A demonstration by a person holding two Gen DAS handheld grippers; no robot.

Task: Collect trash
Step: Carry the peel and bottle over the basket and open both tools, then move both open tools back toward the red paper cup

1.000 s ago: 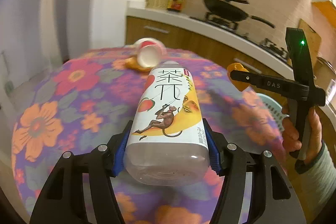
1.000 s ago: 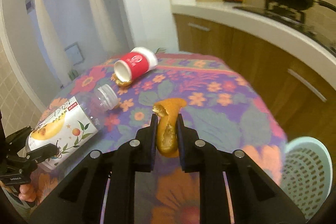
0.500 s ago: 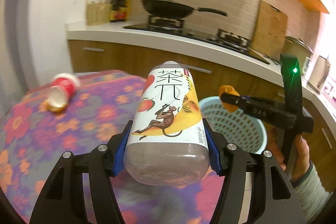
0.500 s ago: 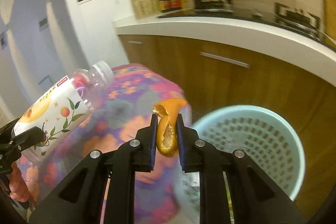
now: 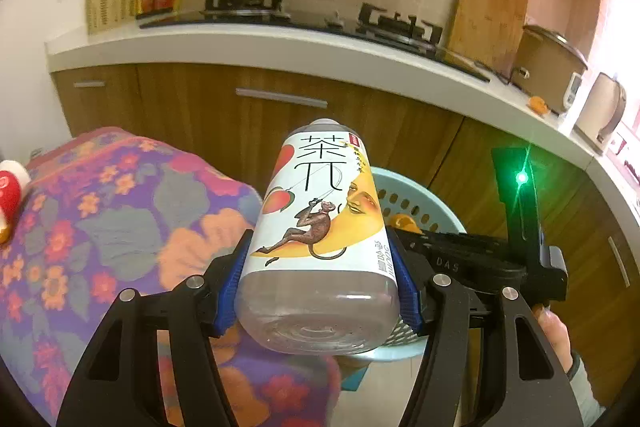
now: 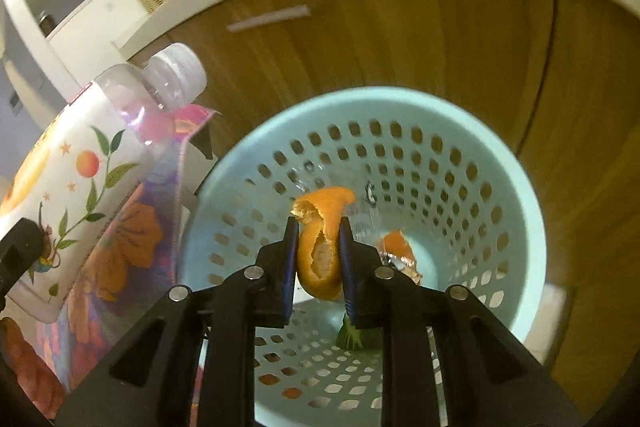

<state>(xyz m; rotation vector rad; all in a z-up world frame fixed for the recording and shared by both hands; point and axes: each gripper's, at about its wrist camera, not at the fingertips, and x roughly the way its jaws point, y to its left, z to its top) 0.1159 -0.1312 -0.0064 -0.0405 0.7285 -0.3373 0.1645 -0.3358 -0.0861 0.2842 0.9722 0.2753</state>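
The left tongs (image 5: 318,291) are pinched on a clear plastic bottle (image 5: 320,227), gripped near its base between blue pads (image 5: 404,287). The label carries the large character "茶" and a drawing of a monkey on a yellow moon; the smaller print cannot be read. The bottle is held beside the edge of the bench (image 5: 100,227), which is covered with a floral cloth, and a red cup (image 5: 10,187) is seen at its far left. The right tongs (image 6: 319,259) are clamped on an orange peel (image 6: 320,247), held above the open mouth of a pale blue perforated basket (image 6: 520,227). "DAS" is printed on the right tool's body. More peel (image 6: 398,247) is seen inside the basket.
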